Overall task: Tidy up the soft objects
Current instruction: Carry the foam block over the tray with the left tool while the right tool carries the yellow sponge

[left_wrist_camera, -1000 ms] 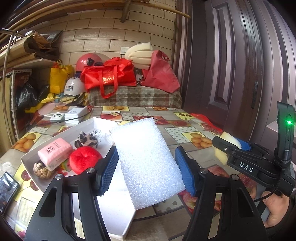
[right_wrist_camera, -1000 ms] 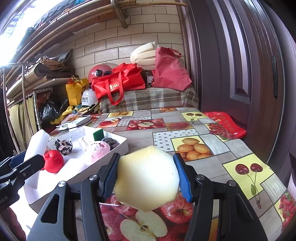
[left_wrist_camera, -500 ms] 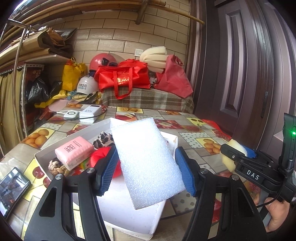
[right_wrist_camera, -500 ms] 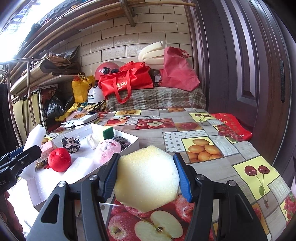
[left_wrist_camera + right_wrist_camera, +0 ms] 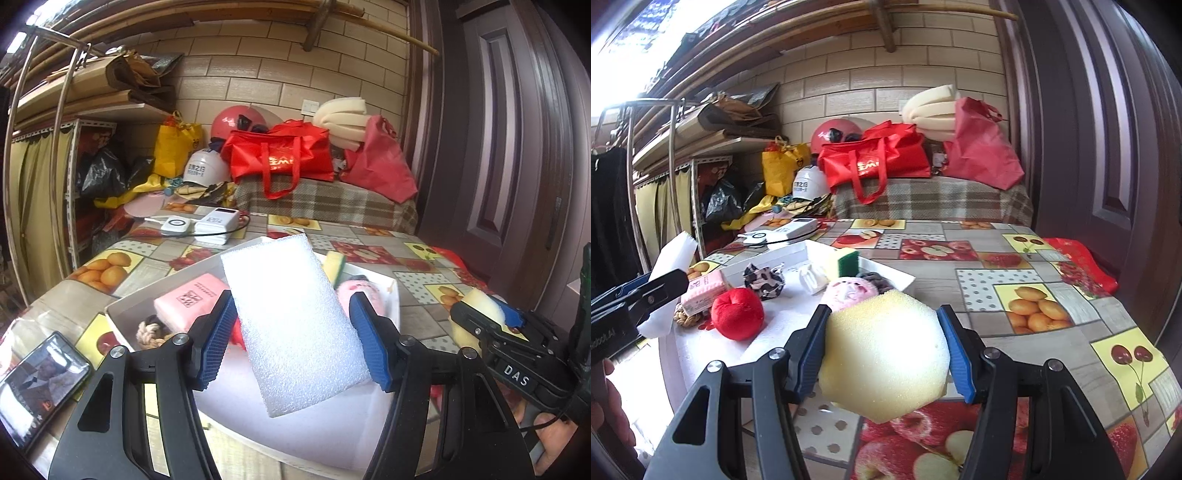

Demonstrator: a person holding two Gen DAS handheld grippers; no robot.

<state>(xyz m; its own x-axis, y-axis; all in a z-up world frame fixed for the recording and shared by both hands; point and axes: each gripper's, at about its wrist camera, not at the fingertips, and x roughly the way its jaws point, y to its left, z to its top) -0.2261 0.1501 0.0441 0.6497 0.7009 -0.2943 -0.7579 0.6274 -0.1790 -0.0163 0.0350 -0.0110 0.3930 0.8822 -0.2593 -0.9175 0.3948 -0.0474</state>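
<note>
White foam block (image 5: 295, 328), pale yellow sponge (image 5: 886, 354), red plush apple (image 5: 738, 314), pink soap packet (image 5: 190, 299), white tray (image 5: 393, 295), fruit-patterned tablecloth on the table (image 5: 1015, 280)

Bright daylight pours in at the top left of the right view and glares white. Edges bend and darken.

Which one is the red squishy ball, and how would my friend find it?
Look at the white box on the fruit-pattern tablecloth. Near its front sits the red ball, beside the pink packet and the black-and-white scrunchie. It is the only plain red, round thing in the box.
</note>
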